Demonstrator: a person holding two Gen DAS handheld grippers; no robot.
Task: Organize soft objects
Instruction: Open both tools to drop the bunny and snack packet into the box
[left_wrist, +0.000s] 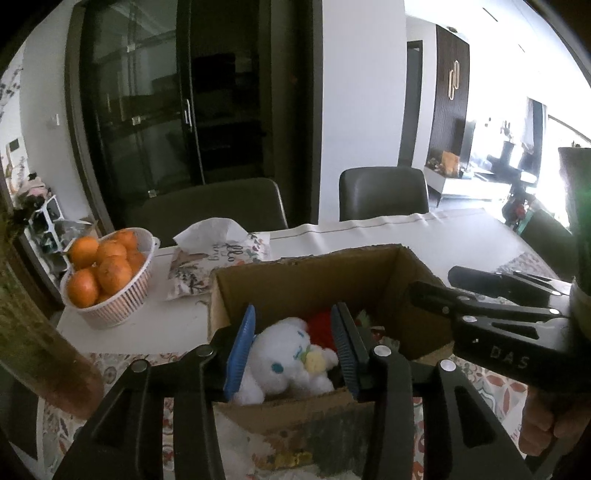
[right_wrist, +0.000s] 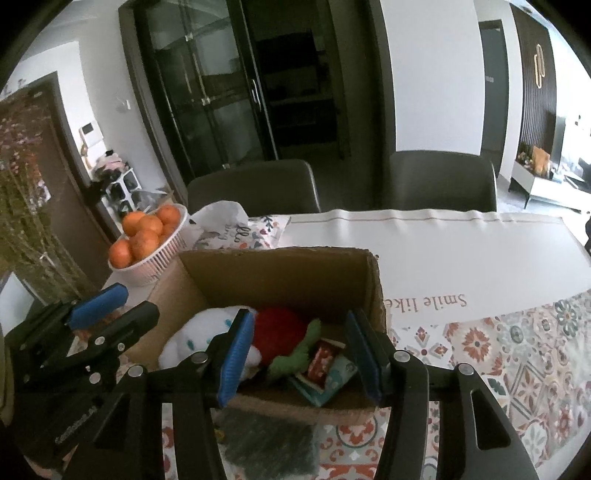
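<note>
Left wrist: white plush (left_wrist: 291, 354) inside cardboard box (left_wrist: 306, 280).

The cardboard box (right_wrist: 295, 273) is matt, rough-edged brown card. The white plush toy (left_wrist: 291, 354) looks fluffy. Ribbed blue rubbery pads (left_wrist: 240, 347) line the matt black hand-held gripper. Ribbed plastic basket (left_wrist: 122, 295).

Both cameras sit close above the near edge of the cardboard box (left_wrist: 317, 273), tilted down into it and facing the chairs behind. The left looks from the box's left, the right (right_wrist: 280, 266) from its right; both share box and counter (right_wrist: 443, 251).
</note>
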